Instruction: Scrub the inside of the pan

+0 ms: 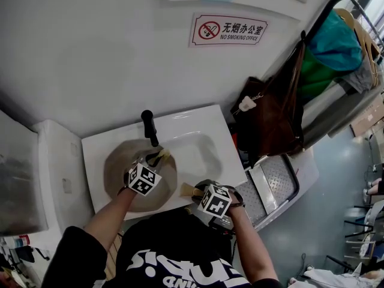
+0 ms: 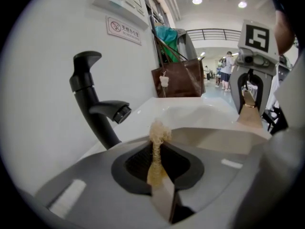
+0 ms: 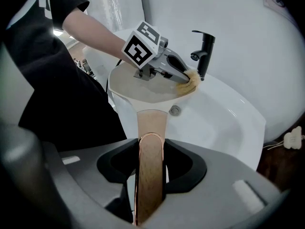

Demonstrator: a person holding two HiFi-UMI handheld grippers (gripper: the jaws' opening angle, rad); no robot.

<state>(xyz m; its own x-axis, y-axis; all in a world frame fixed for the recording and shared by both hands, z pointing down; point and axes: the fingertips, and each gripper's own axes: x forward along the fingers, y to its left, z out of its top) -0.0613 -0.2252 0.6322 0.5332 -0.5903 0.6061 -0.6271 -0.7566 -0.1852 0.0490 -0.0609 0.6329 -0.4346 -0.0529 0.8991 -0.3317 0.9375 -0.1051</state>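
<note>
We're clamping pan handle (image 3: 151,128) w/ R gripper (image 3: 150,173) to steady pan (image 3: 140,88); L gripper (image 2: 159,175) is pinching scrubber (image 2: 156,132) for scrubbing inside.

The right gripper (image 3: 150,171) has its jaws clamped on the wooden handle (image 3: 151,125) of the beige pan (image 3: 143,87), held over the white sink (image 3: 228,128). At the pan's far rim, the left gripper (image 3: 183,76) holds a tan scrubber (image 3: 192,79), just beside the black faucet (image 3: 205,51).
</note>
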